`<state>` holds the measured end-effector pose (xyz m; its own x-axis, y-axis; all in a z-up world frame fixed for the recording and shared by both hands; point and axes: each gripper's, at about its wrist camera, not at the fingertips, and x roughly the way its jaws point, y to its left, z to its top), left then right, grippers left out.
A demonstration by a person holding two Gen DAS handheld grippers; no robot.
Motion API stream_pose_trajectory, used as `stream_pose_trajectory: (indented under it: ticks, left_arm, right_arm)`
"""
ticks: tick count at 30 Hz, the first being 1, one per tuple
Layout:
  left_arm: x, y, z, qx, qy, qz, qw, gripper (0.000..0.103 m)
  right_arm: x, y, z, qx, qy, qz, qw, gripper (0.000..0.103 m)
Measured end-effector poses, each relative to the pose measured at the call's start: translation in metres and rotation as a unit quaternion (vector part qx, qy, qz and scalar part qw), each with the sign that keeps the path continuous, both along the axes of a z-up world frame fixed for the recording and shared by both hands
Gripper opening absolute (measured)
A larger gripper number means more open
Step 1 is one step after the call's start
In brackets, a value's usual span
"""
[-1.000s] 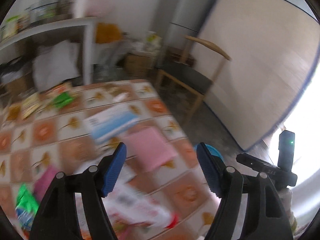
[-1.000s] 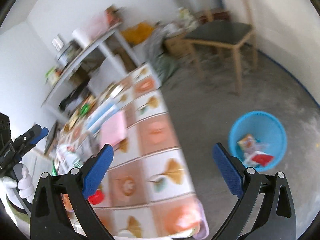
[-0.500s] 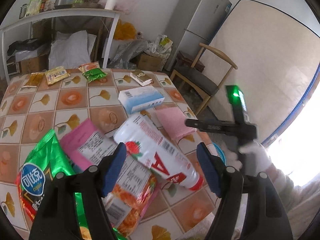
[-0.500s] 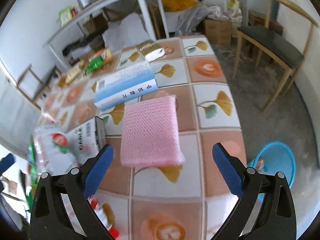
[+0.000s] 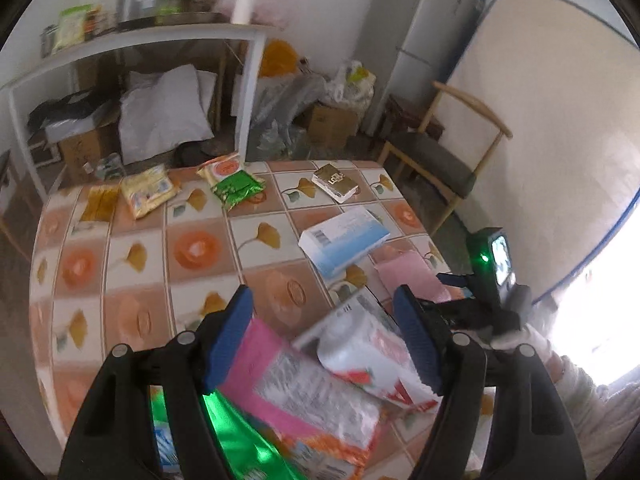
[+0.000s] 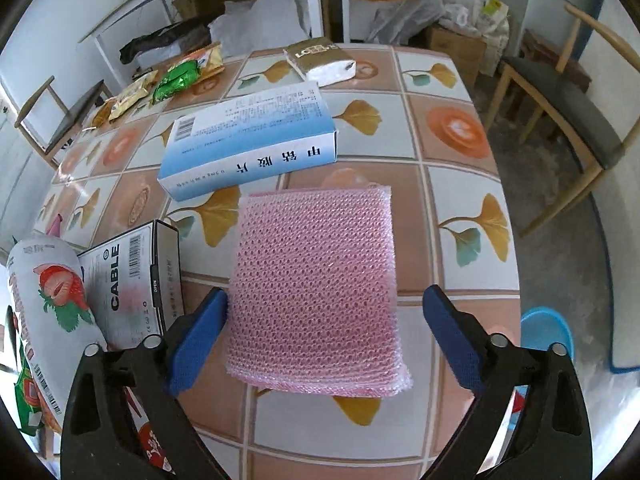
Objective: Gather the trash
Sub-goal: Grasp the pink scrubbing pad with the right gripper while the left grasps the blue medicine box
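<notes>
My right gripper (image 6: 324, 340) is open, its fingers on either side of a folded pink bubble wrap (image 6: 316, 288) lying on the tiled table (image 6: 452, 136). My left gripper (image 5: 324, 340) is open above a white strawberry milk bottle (image 5: 368, 352) and a pink snack bag (image 5: 296, 392). A blue-white box (image 6: 248, 140) lies behind the bubble wrap and also shows in the left wrist view (image 5: 344, 240). A blue bin (image 6: 548, 336) stands on the floor at the right. A black-white cable box (image 6: 132, 280) lies at the left.
Snack packets (image 5: 236, 184) and a gold-topped pack (image 6: 320, 58) lie at the table's far side. A wooden chair (image 6: 560, 108) stands at the right. A white shelf (image 5: 132, 44) with clutter stands behind. A green bag (image 5: 240, 444) lies under my left gripper.
Both grippers moved in closer over the table. The right one came down around the pink bubble wrap. The left one moved forward over the bottle and the pink bag.
</notes>
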<state>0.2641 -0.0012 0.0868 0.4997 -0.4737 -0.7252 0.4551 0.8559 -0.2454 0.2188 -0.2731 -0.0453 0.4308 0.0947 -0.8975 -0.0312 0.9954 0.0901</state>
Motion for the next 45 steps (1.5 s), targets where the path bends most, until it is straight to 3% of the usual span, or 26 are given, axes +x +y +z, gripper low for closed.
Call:
stream_pose_trajectory:
  ticks: [3,9,16,22,31,36,45]
  left_arm:
    - [0.032,-0.023,-0.003,0.037,0.009,-0.039,0.9985,0.071]
    - [0.079,-0.091,-0.036,0.114,0.026,-0.141,0.9831,0.076]
    - [0.118,-0.159,-0.094,0.189,0.024,-0.246,0.9505,0.082]
    - [0.137,-0.194,-0.13,0.24,0.019,-0.29,0.9262,0.082]
    - [0.151,-0.212,-0.144,0.242,0.027,-0.303,0.9211,0.085]
    - [0.152,-0.219,-0.154,0.253,0.03,-0.309,0.9163,0.085]
    - [0.156,-0.214,-0.156,0.24,0.041,-0.295,0.9239,0.079]
  right_arm:
    - [0.002,0.0,-0.002,0.004,0.008,0.006,1.0,0.079]
    - [-0.001,-0.008,-0.002,0.028,0.01,0.001,1.0,0.077]
    - [-0.006,-0.017,0.003,0.052,0.017,0.004,0.999,0.078]
    - [-0.005,-0.022,0.01,0.072,0.012,0.01,0.997,0.084]
    - [0.003,-0.024,0.008,0.076,0.009,0.016,0.997,0.086]
    - [0.005,-0.017,0.005,0.053,0.009,0.028,0.998,0.086]
    - [0.002,-0.014,0.013,0.025,-0.01,0.027,0.999,0.089]
